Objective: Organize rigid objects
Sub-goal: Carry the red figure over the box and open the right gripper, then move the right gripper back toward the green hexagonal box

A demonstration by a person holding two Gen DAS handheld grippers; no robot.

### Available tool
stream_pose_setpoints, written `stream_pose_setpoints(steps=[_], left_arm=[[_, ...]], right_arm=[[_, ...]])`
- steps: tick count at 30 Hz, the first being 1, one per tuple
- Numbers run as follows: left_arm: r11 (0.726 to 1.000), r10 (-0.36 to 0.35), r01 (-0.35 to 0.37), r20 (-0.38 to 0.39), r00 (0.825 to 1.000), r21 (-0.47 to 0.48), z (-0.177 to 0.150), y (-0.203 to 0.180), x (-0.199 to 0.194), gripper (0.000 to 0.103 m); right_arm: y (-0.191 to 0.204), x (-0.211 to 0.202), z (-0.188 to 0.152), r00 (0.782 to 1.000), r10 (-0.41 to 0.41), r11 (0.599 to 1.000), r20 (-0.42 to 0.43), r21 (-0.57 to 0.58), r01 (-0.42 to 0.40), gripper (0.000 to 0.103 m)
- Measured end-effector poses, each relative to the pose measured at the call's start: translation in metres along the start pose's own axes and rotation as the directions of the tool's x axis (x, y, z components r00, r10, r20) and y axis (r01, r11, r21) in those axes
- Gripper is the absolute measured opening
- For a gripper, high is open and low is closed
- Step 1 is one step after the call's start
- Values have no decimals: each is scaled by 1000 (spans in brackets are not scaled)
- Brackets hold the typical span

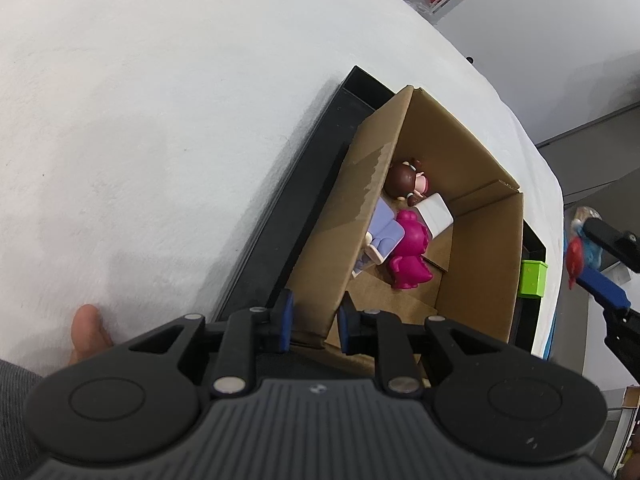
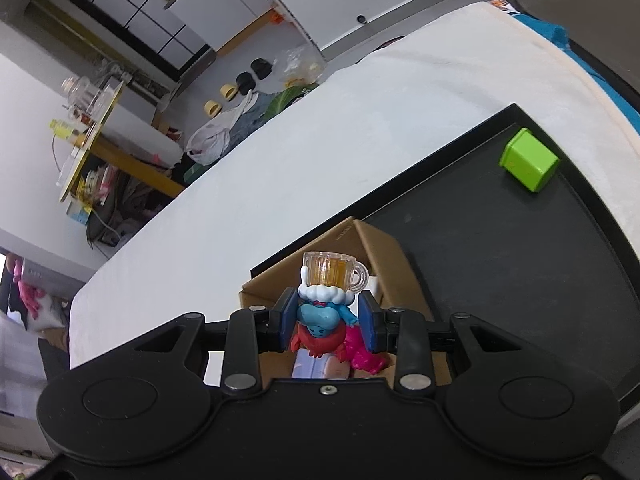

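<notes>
1. Left gripper [image 1: 313, 316]: its blue pads straddle the near wall of the cardboard box [image 1: 476, 248], one pad outside and one inside. They stand close to the wall, but contact is not clearly visible, so I cannot tell whether it is clamped. Judged purpose: steadying the box so it does not slide on the black tray [image 1: 280, 216] while items go in.

2. Right gripper [image 2: 329, 318]: closed onto a small blue figurine [image 2: 320, 314] with a white beard and red lower part, which carries a clear toy beer mug [image 2: 334, 272] on top. The pads press its sides at mid-body, keeping the mug free of the fingers. In the right wrist view it hangs above the box opening, not yet released.

3. Box contents: a brown-haired doll figure [image 1: 408, 180], a magenta figure [image 1: 410, 254], a white block [image 1: 436, 212] and a lavender piece [image 1: 386, 232], crowded together against one wall. Free floor remains on the opposite side; judged the likelier drop spot.

4. Outstanding: a green cube [image 2: 528, 164] sits on the tray, well apart from the box, untouched.

5. Risk, as judged: the top-heavy figurine may tip on release.
</notes>
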State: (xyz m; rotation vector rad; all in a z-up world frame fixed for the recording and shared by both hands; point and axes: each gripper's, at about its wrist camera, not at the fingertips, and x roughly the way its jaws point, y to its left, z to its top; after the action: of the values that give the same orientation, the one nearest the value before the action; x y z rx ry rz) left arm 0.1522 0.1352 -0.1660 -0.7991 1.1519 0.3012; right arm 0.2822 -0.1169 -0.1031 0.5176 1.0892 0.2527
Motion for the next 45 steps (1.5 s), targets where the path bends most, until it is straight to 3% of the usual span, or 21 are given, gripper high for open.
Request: stream_pose_setpoints(steps=[9,10,11,13,21,31,33,45], left_arm=[[1000,-8,8,-3,1000,-16,0,3,0,20],[1000,-8,8,-3,1000,-16,0,3,0,20],[1000,-7,7,-3,1000,-17,0,4,-1,20],[1000,-8,8,-5,1000,-18,0,4,-1,21],[1000,2,-2,4,1000,-22,0,3,-4,22],[999,31,-31,14,999,-16,-1,-3,-4,22],[999,37,-37,17,999,-17,-2,-4,-3,22],[997,79,-78,27,997,-20,-4,-11,-1,21]], right_arm=[[14,13,2,1000,-7,998,-2,-62,7,34],[14,11,3,1000,-26,997,8,-71,26,37],[13,9,4,999,-29,997,17,-75,30,49],[7,2,4,999,-18,998,41,-66,21,61],[-27,-14,10,998,-25,1000,65,12,24,63],[-65,-24,21,994,-53,995,92,93,45,75],[-73,-27,24,994,-48,994,103,106,37,79],[-128,-25,49,994,-14,967,106,256,-13,81]])
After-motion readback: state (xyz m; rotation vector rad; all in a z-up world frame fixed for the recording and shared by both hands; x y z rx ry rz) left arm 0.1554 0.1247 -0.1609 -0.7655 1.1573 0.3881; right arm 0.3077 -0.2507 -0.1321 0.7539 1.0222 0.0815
